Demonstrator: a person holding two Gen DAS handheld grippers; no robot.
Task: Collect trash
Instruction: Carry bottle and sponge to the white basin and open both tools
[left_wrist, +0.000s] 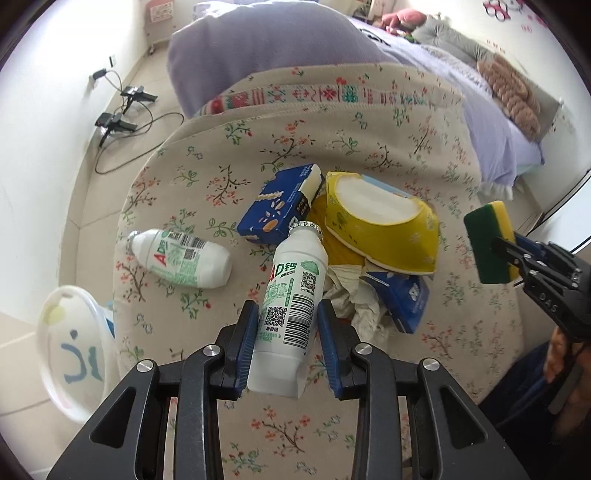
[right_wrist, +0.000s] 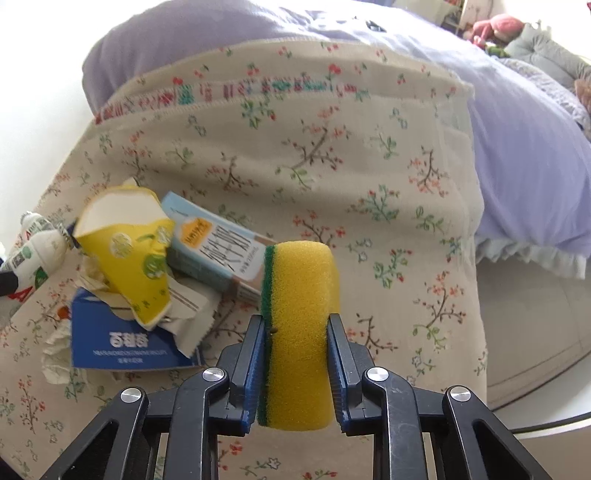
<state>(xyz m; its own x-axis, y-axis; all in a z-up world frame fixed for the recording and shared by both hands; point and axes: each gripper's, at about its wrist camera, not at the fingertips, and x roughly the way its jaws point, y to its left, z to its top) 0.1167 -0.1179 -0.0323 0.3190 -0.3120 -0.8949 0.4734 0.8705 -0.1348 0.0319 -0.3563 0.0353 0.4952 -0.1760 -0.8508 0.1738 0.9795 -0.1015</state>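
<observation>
I have the left gripper (left_wrist: 286, 332) closed on a white plastic AD-calcium drink bottle with green print (left_wrist: 291, 299), its blue pads pressed to the lower body on both sides, the foil-rimmed neck pointing away from me. From the wrist view the bottle looks lifted clear of the floral-patterned cloth (left_wrist: 388, 147) that covers the surface, though I cannot be sure its base is off. The right gripper (right_wrist: 297, 339) is clamped on a yellow sponge with a green scouring layer (right_wrist: 295, 332), held above bare cloth to the right of the trash pile.

I judge this as mid-collection: one bottle in hand, the rest unsorted. A second white bottle (left_wrist: 181, 258) lies on its side to the left, apart from the heap of a dark blue snack box (left_wrist: 273, 208), a crushed yellow paper bowl (left_wrist: 380, 225), crumpled paper (left_wrist: 354, 299) and a blue carton (left_wrist: 404, 299).

Next I would carry the bottle left and down toward the white plastic bin (left_wrist: 70, 350) beside the covered surface, centre it over the opening, then release.
</observation>
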